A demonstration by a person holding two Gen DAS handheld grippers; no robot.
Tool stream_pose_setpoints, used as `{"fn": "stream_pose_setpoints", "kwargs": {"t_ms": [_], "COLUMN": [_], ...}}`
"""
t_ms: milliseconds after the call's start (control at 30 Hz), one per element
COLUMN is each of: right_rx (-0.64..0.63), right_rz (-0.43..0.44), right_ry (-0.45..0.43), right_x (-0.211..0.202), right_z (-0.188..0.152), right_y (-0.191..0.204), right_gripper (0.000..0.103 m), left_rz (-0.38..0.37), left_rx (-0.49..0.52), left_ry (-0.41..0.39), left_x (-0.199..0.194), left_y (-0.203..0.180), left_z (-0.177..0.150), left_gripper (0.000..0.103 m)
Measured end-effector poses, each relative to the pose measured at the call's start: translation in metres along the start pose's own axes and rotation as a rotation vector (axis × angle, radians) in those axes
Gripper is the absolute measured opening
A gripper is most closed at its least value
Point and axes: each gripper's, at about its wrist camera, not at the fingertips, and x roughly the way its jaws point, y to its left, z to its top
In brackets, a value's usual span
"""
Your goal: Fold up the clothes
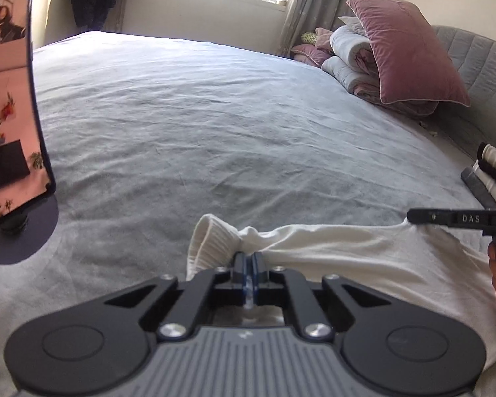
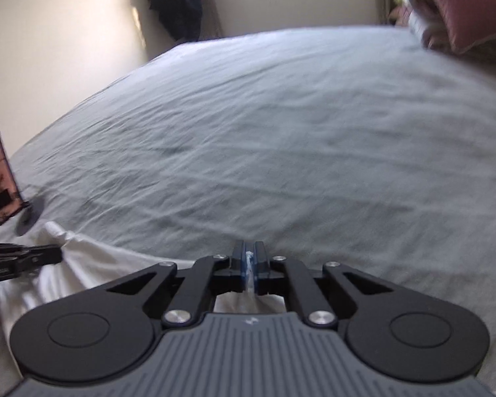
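A white long-sleeved garment (image 1: 363,258) lies along the near edge of the bed (image 1: 215,115), over its grey sheet. The left gripper (image 1: 249,259) has its fingers pinched together on cloth just behind a ribbed cuff (image 1: 211,244), which stands up in a loose roll beside the fingertips. The right gripper (image 2: 249,259) is likewise closed, with a thin ridge of white fabric caught between its pads; in the left view its black finger (image 1: 446,218) reaches the garment's far fold.

The fabric looks light, soft and limp: it sags between the two holds and will drape wherever it is not supported, so it probably needs keeping taut to fold cleanly. The ribbed cuff seems thicker and the surer place to grip; thin body cloth may slip from narrow pads.

A tablet on a round stand (image 1: 13,99) sits at the bed's left edge, a pile of folded clothes (image 1: 489,178) at the right edge, and a pink pillow (image 1: 410,53) on rolled bedding toward the far right corner.
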Motion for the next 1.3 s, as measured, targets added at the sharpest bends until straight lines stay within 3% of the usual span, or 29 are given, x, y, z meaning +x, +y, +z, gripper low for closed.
{"fn": "stream_pose_setpoints", "kwargs": {"t_ms": [133,233,300,367,400,467,533,667,767,867,1033,1300], "right_rx": [-0.038,-0.033,-0.02,0.0,0.004,-0.005,-0.016,-0.009,-0.026,-0.068,-0.1,-0.082], "right_rz": [-0.029,-0.043,-0.05,-0.045,-0.046,-0.052,-0.063,-0.079,-0.086,-0.131,-0.115,-0.039], "right_ry": [-0.007,-0.022,-0.048,-0.067,-0.078,-0.089,-0.1,-0.119,-0.103,-0.089,-0.056,-0.03], "right_x": [0.007,-0.004,-0.017,-0.032,-0.042,-0.058,-0.076,-0.107,-0.122,-0.13,-0.133,-0.137], "right_z": [-0.003,0.001,0.0,-0.003,-0.006,-0.012,-0.019,-0.033,-0.046,-0.056,-0.067,-0.07], "right_y": [-0.002,-0.004,-0.009,-0.015,-0.018,-0.022,-0.027,-0.042,-0.051,-0.064,-0.101,-0.14], "right_gripper": [0.0,0.014,0.018,0.045,0.047,0.047,0.047,0.046,0.035,0.035,0.035,0.033], "left_rz": [0.025,0.038,0.032,0.033,0.043,0.076,0.084,0.004,-0.102,-0.165,-0.146,-0.167], "left_rx": [0.032,0.049,0.043,0.05,0.068,0.135,0.213,0.297,0.304,0.321,0.287,0.236], "left_ry": [-0.003,-0.012,-0.014,-0.018,-0.023,-0.05,-0.082,-0.105,-0.074,-0.045,-0.008,-0.001], "left_x": [-0.001,-0.004,-0.007,-0.01,-0.012,-0.018,-0.025,-0.029,-0.017,0.003,0.04,0.064], "left_y": [-0.007,-0.013,-0.015,-0.02,-0.024,-0.039,-0.056,-0.092,-0.12,-0.148,-0.165,-0.173], "left_z": [0.0,0.0,0.002,0.003,0.004,0.005,0.006,0.013,0.017,0.016,0.016,0.018], "left_gripper": [0.006,0.009,0.018,0.026,0.031,0.042,0.044,0.044,0.044,0.044,0.044,0.043]}}
